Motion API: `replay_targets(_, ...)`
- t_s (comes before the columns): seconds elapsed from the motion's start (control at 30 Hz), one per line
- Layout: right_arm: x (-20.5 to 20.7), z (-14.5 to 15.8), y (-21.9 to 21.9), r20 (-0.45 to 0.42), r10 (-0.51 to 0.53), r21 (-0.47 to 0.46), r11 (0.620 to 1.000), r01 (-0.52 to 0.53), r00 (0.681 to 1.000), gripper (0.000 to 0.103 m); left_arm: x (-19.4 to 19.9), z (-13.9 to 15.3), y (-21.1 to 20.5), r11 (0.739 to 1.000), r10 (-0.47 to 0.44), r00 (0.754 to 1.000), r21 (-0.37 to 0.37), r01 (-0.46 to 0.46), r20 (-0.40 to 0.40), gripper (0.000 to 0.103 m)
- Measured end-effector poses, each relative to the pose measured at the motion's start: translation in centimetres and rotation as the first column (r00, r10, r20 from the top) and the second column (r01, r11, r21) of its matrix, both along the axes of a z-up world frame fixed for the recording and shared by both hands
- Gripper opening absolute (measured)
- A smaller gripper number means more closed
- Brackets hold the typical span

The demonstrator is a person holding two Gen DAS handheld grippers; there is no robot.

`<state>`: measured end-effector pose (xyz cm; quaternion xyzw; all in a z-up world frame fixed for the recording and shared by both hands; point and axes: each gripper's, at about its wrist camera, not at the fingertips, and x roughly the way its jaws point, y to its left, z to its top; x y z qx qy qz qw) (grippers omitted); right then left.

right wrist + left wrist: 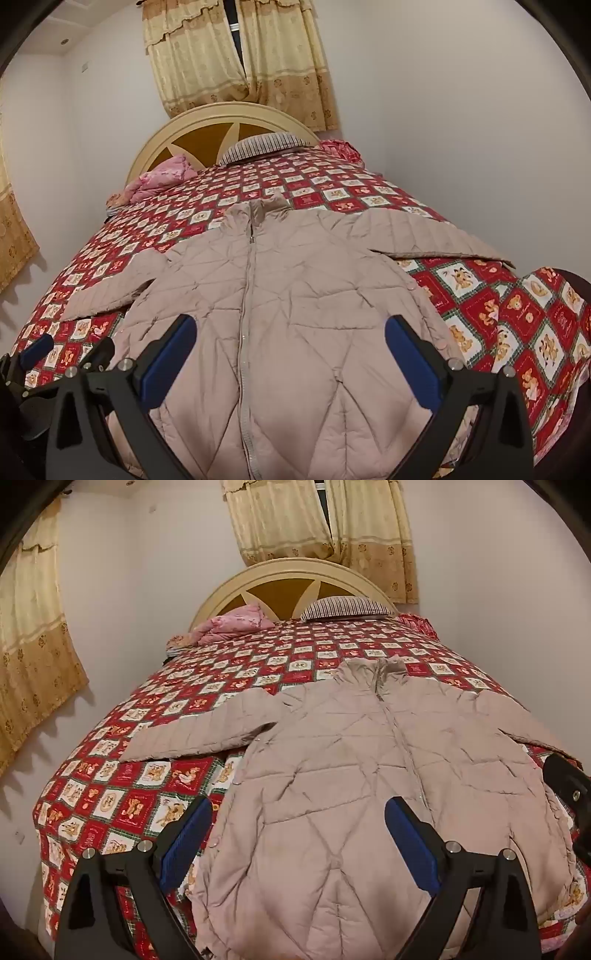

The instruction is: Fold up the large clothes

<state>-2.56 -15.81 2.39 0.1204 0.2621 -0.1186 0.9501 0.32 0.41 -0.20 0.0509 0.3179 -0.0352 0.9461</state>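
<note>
Beige quilted jacket (280,295) lies flat and zipped, front up, on the red patchwork bedspread (498,314) of the bed, collar toward the headboard (221,125) at 12 o'clock, sleeves spread toward 9 and 3 o'clock. Left gripper (299,845) hovers over the jacket's hem near its 9 o'clock edge, fingers wide and holding nothing. Right gripper (290,362) hangs above the zipper (245,332), fingers likewise wide and empty.

beige quilted jacket (295,295), red checked bedspread (517,314).
</note>
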Motion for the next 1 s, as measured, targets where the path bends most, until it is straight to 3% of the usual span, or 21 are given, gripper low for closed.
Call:
replay_targets(0.13, 0.0, 0.0, 0.0, -0.002, 0.003, -0.003, 1.0, -0.003, 1.0, 0.103, 0.2, 0.0, 1.4, 1.0, 0.007, 1.0, 0.003, -0.007, 0.008, 0.095)
replay_targets(0.37, 0.0, 0.0, -0.2, 0.008, 0.003, -0.005, 1.0, -0.002, 1.0, 0.103, -0.5, -0.2, -0.6, 0.999, 0.009, 0.999, 0.043, -0.01, 0.033, 0.095)
replay_targets(1.0, 0.0, -0.5, -0.3, -0.002, -0.004, -0.012, 1.0, 0.004, 1.0, 0.103, -0.5, -0.4, -0.7, 0.999, -0.007, 1.0, 0.031, 0.006, 0.012, 0.095)
